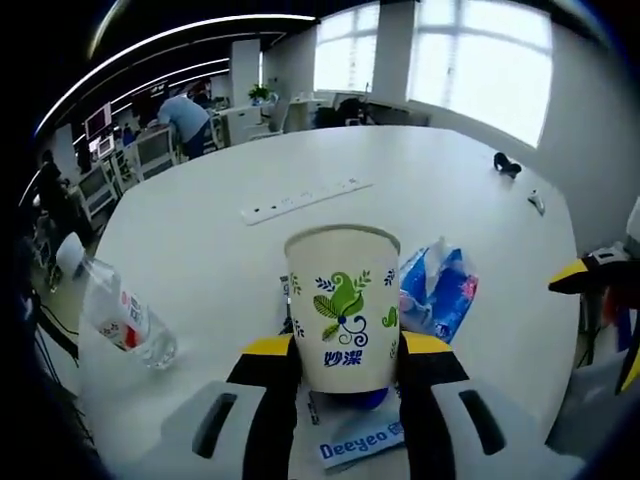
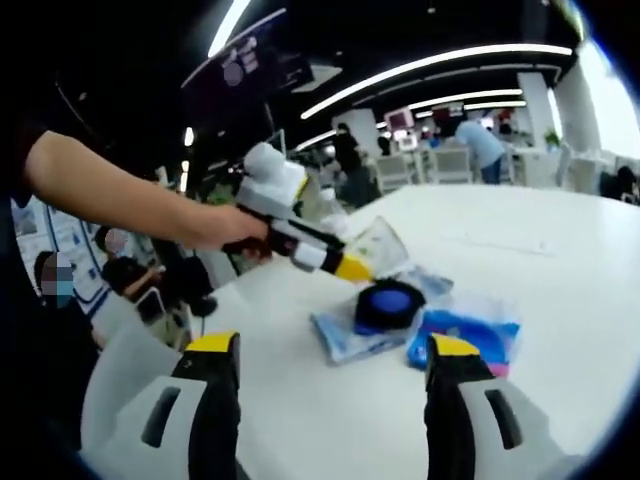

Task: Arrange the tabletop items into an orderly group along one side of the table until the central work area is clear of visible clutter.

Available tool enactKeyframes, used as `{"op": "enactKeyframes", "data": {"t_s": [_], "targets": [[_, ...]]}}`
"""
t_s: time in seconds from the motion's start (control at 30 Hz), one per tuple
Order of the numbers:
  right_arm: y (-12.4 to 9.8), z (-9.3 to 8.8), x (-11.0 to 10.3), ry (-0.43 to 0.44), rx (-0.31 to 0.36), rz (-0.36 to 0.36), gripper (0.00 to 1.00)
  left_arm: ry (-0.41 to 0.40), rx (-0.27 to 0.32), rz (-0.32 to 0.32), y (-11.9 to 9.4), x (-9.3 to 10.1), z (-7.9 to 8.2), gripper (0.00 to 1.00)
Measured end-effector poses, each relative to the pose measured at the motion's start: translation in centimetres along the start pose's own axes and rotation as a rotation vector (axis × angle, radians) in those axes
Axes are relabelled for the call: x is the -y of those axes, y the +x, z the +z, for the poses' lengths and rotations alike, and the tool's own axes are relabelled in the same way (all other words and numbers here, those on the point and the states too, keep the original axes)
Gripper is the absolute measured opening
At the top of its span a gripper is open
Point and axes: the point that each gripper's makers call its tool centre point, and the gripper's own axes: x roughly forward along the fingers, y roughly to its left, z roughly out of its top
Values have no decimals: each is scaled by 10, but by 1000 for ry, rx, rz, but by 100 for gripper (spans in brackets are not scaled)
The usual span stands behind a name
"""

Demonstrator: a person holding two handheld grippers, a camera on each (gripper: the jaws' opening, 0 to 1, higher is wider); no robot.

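Starting at the left of my left gripper view, a clear water bottle (image 1: 118, 315) lies on its side near the edge of the white table (image 1: 420, 190), white cap pointing away from me. It looks nearly empty, so it should be light, and round enough to roll at a nudge; I would take it across the middle, over the label.

In the centre, my left gripper (image 1: 344, 362) has its jaws pressed against both sides of a paper cup (image 1: 342, 305) with a green leaf print, which stands upright between them. The cup is thin-walled and easy to crush, so I judge a gentle squeeze low on the body, where it is stiffest, to be the safe hold. Beyond it a white power strip (image 1: 305, 199) lies flat, well apart. Just right of the cup sits a blue tissue pack (image 1: 438, 290), soft and crinkly, best pinched across its width. Under the cup I can make out something dark and a printed packet (image 1: 362, 442), though I cannot tell exactly what they are.

In my right gripper view, my right gripper (image 2: 331, 360) has its jaws spread wide with nothing between them, hovering above the table. Ahead, the left gripper (image 2: 365, 262) comes in from the left with the cup, over a dark round lid (image 2: 388, 304), with the blue tissue pack (image 2: 462, 337) to the right.
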Motion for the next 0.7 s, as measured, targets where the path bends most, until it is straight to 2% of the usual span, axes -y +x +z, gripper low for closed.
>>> {"op": "enactKeyframes", "data": {"t_s": [0.47,0.7], "targets": [[-2,4,-2,-78,-13,-15,53,29,24,-3,-20,-3,-11,37],[-5,14,2,-101,8,-43,39,55,53,-50,-30,4,-11,37]]}}
